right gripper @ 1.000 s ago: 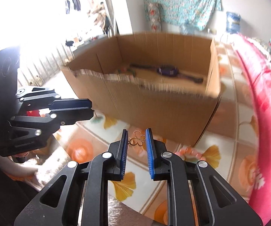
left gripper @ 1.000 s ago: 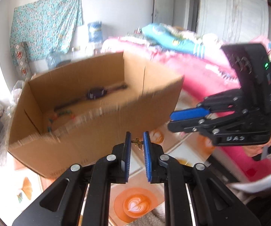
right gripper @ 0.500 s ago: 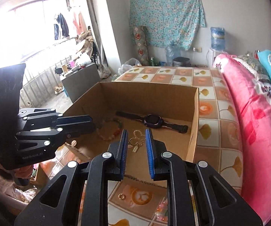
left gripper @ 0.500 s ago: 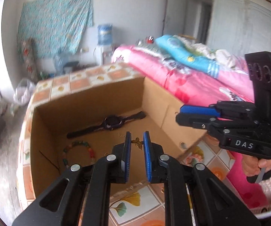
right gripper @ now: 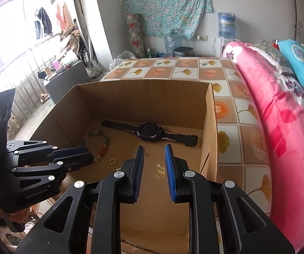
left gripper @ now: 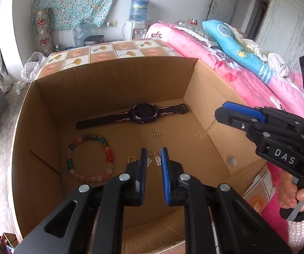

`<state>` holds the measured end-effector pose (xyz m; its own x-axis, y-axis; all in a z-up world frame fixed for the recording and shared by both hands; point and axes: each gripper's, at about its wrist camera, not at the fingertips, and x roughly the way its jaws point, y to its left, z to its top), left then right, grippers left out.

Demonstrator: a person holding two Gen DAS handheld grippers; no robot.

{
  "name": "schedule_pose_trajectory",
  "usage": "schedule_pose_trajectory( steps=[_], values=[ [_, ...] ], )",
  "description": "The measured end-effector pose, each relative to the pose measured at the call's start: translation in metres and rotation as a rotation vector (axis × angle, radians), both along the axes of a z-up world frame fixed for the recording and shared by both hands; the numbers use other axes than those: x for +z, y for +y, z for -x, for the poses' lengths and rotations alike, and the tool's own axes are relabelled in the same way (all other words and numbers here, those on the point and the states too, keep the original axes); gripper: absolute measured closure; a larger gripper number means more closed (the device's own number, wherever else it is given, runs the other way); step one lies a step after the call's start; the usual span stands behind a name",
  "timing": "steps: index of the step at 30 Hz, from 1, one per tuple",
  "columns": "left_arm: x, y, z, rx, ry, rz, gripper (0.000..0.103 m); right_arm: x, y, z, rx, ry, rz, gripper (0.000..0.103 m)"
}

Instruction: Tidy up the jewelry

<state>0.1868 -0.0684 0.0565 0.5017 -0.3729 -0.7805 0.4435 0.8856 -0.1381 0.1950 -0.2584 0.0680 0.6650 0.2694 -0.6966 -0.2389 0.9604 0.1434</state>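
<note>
Hovering both grippers over our cardboard box [left gripper: 109, 80] mid-frame: right gripper [right gripper: 153, 158], marked "DAS", is opening, gripping nothing; left gripper [left gripper: 152, 158], "GenRobot.AI", slightly parted, empty. Watch [left gripper: 144, 113], bead bracelet [left gripper: 88, 158], gold earrings [left gripper: 154, 160] lie inside.

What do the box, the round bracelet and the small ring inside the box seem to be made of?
Box: corrugated cardboard, matte brown; a ragged fluted edge shows at its near rim.
Bracelet: round beads, probably glass or polished stone; they look glossy and partly translucent, in pink, green, blue and red.
Ring: likely metal with a gold-coloured finish; it shines, but it is too small to be sure.
</note>
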Motion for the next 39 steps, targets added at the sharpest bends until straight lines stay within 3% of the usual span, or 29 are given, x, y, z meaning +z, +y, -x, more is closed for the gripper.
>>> schedule_pose_trajectory(
  steps=[10, 19, 31, 39],
  values=[
    [0.002, 0.0, 0.003, 0.01, -0.02, -0.012, 0.074, 0.006, -0.002, 0.003, -0.001, -0.022, -0.008, 0.075],
    [0.01, 0.004, 0.014, 0.025, -0.048, -0.022, 0.068, 0.013, 0.001, 0.014, -0.005, -0.043, -0.012, 0.066],
    [0.034, 0.015, 0.043, 0.105, -0.121, -0.112, 0.038, 0.026, -0.006, 0.04, -0.045, -0.081, -0.014, 0.041],
    [0.044, 0.031, 0.064, 0.147, -0.158, -0.127, 0.03, 0.037, -0.002, 0.065, -0.067, -0.12, -0.01, 0.023]
  ],
)
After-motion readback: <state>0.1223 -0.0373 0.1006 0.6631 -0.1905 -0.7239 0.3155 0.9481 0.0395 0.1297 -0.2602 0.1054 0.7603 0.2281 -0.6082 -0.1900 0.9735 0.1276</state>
